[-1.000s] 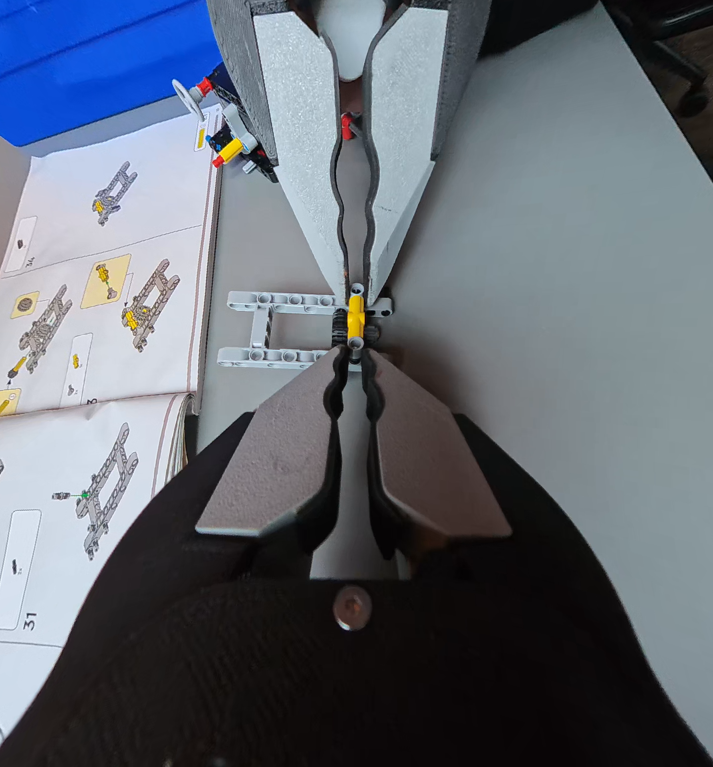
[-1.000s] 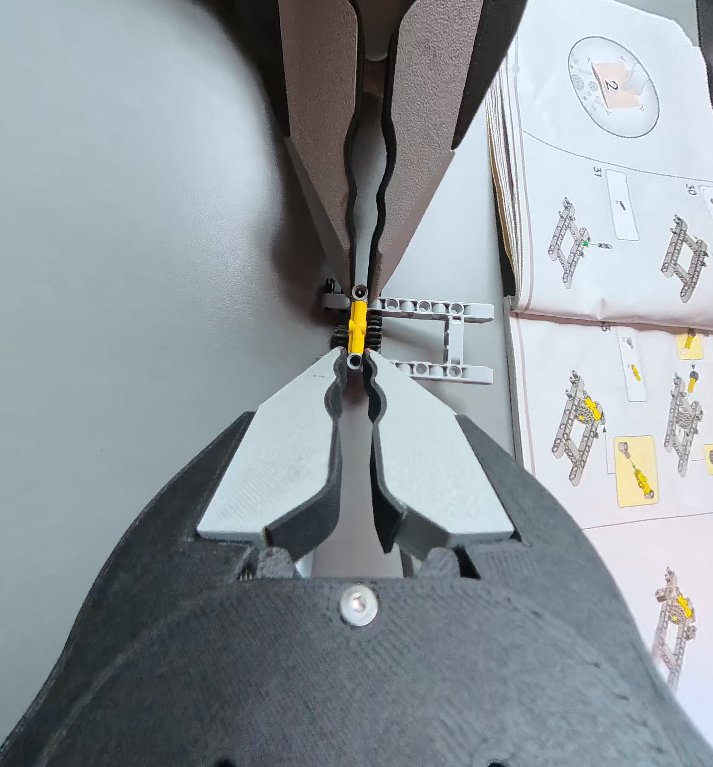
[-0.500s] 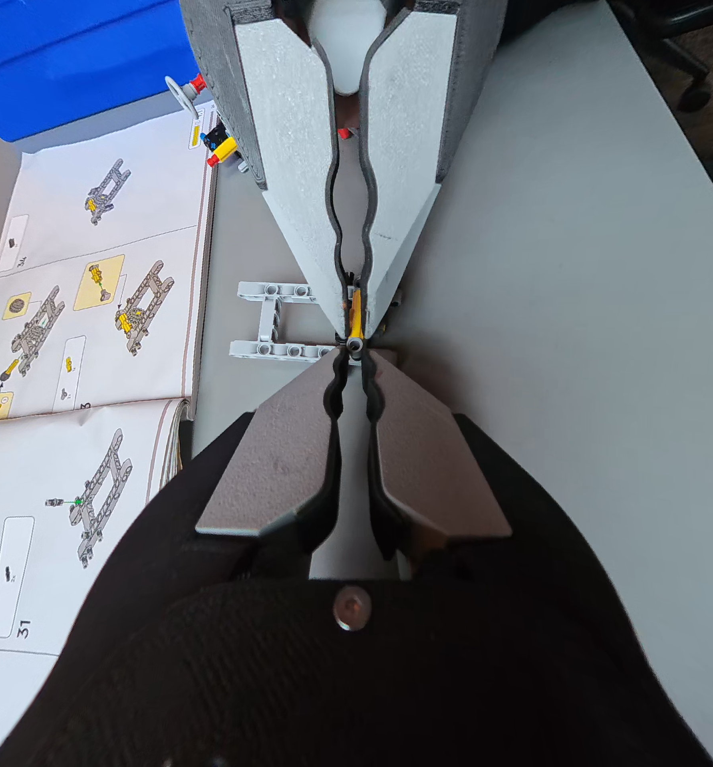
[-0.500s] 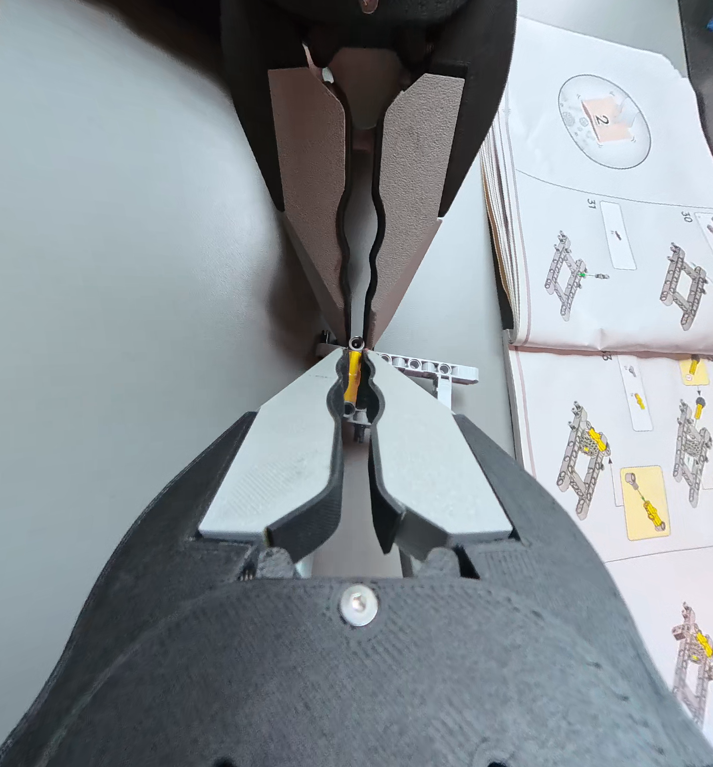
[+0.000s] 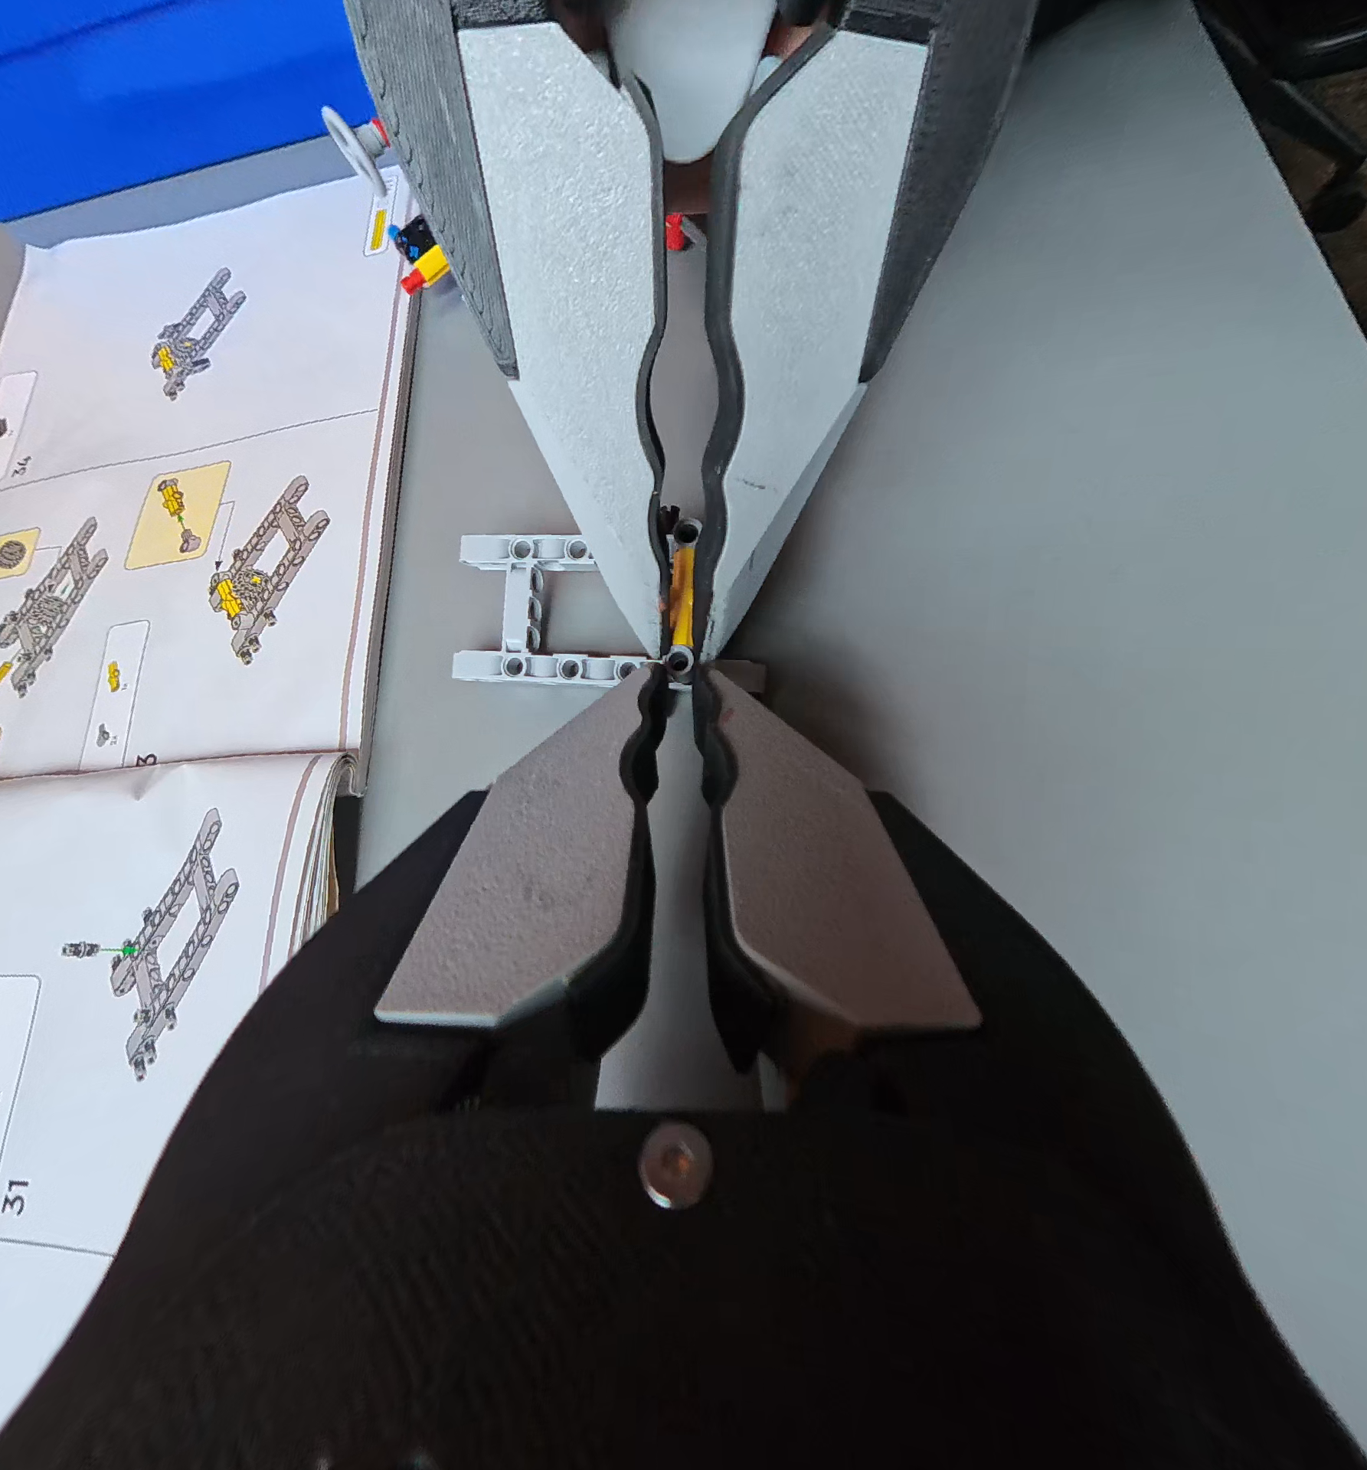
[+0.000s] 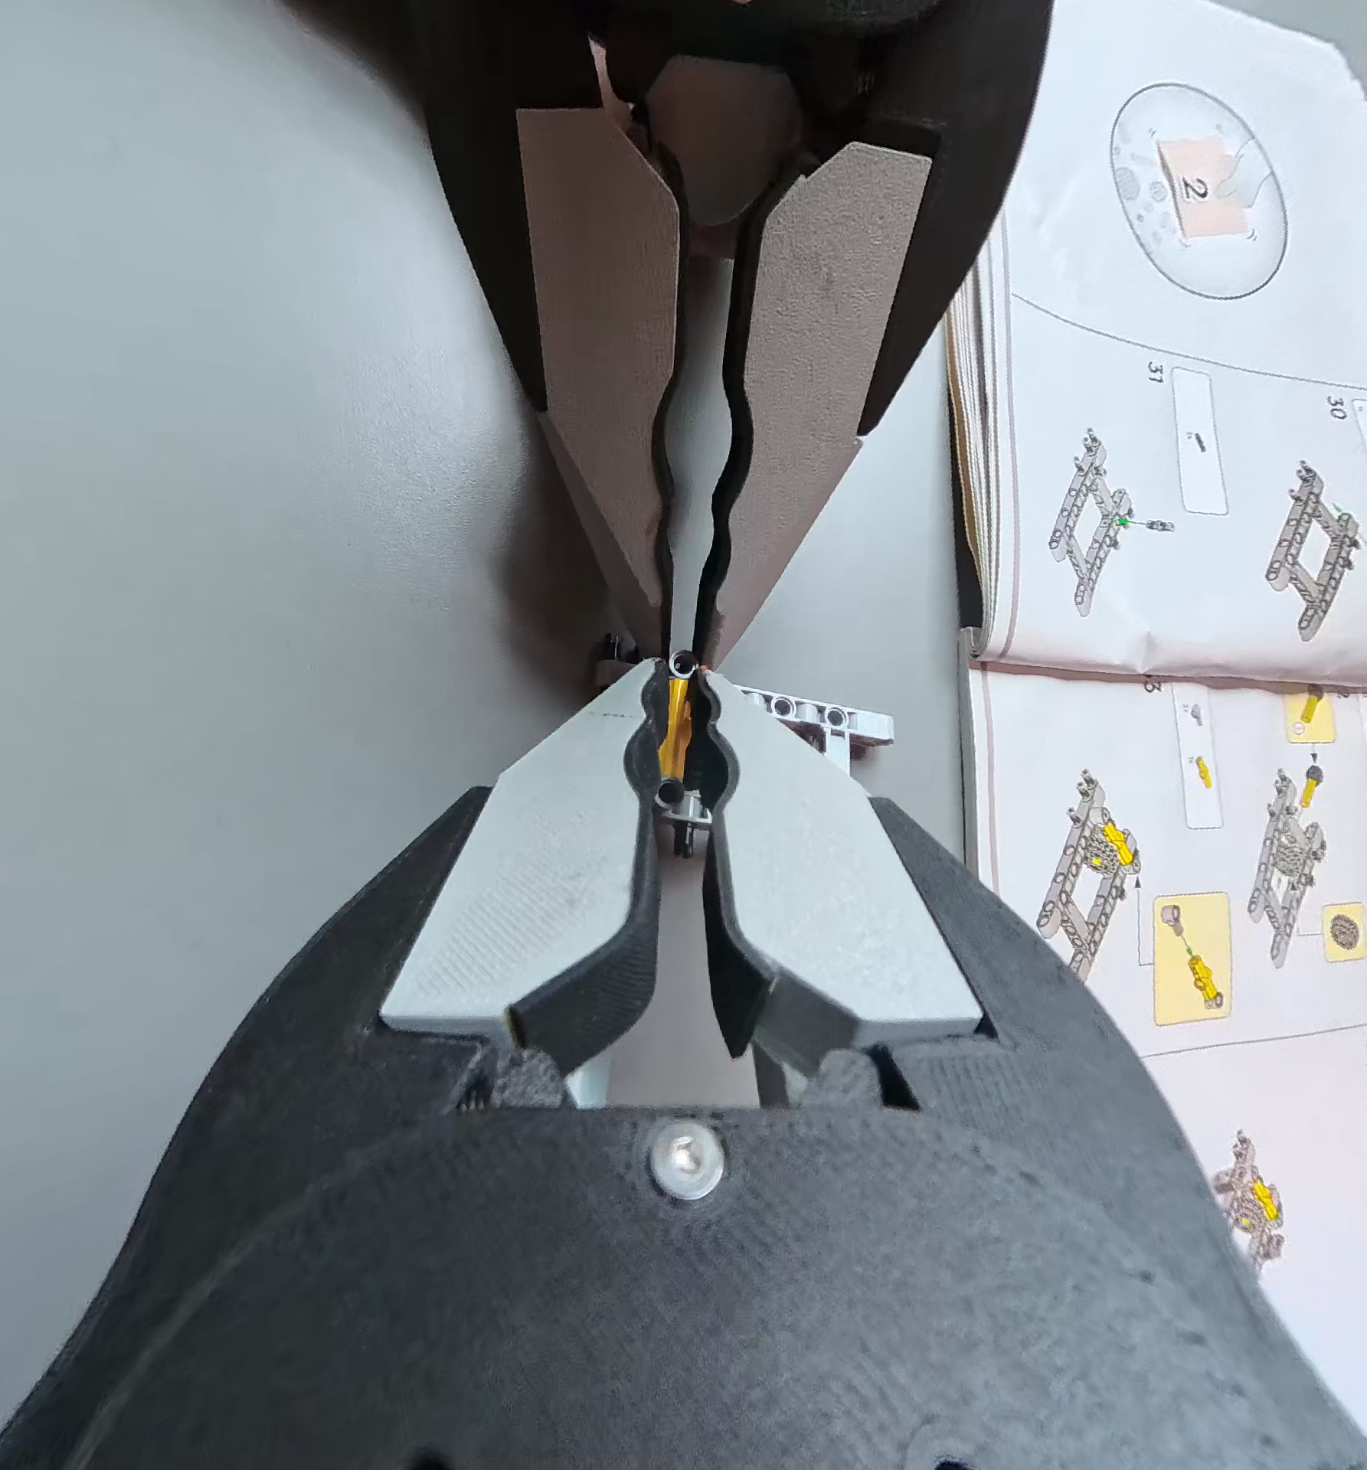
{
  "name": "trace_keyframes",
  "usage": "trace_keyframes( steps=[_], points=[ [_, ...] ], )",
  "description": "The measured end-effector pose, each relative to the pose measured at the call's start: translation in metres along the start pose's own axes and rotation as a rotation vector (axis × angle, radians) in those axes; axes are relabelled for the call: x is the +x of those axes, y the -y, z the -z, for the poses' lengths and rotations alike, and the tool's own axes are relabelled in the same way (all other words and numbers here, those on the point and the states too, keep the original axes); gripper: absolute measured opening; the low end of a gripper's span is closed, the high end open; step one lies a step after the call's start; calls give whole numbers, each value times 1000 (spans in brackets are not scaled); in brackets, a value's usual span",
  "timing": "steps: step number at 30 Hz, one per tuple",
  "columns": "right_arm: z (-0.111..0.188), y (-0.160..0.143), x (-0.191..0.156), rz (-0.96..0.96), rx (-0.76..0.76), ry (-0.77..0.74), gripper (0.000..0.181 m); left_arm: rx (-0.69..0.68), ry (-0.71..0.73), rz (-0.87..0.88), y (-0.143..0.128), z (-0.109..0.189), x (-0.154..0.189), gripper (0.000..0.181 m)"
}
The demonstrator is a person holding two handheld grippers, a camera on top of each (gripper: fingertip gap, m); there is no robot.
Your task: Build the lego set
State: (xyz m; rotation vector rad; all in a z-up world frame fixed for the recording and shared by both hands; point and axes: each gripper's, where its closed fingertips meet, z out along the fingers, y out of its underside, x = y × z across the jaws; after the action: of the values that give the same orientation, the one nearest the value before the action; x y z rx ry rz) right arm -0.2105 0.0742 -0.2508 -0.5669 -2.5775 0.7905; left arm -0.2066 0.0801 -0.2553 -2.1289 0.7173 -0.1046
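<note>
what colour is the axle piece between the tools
Yellow, with grey ends; the axle piece shows best in the right wrist view.

Your light-grey ladder-shaped Lego frame point(image 5: 533, 608) lies on the grey table point(image 5: 1062, 716), just right of the open paper instruction booklet point(image 5: 147, 557).

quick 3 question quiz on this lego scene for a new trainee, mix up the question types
1. True or false: the right hand-held gripper has its fingers closed around the yellow piece.
2. Multiple choice: in the left wrist view, the open instruction booklet lies A) left of the grey frame, B) right of it, C) underneath it.
3. Fill in the blank: the left hand-held gripper pinches the small grey ____ at the near end of the yellow piece.

Key:
1. True
2. A
3. connector
</note>
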Motion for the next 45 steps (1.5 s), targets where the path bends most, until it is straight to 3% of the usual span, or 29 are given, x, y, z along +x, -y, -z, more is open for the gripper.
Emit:
trace_keyframes(
  steps=[4,8,16,21,26,35,45],
  points=[
    [-5,-2,-8,30,-27,44,1,-68,34,-45,-7,-6,0,0],
    [-4,-2,-6,-92,80,96,2,-58,14,5,-7,-7,-2,0],
    [-2,-1,-4,28,110,-7,3,-50,3,14,-8,-2,-1,0],
    [14,-1,1,9,166,-15,21,-66,4,0,-10,-3,2,1],
    [35,-3,8,-90,229,-30,21,-50,4,3,-9,1,3,3],
    [36,-26,5,-184,179,-83,32,-41,41,20,-10,10,-4,3],
    [27,-37,-15,-266,57,15,37,-51,41,51,-14,9,-7,4]
  ],
)
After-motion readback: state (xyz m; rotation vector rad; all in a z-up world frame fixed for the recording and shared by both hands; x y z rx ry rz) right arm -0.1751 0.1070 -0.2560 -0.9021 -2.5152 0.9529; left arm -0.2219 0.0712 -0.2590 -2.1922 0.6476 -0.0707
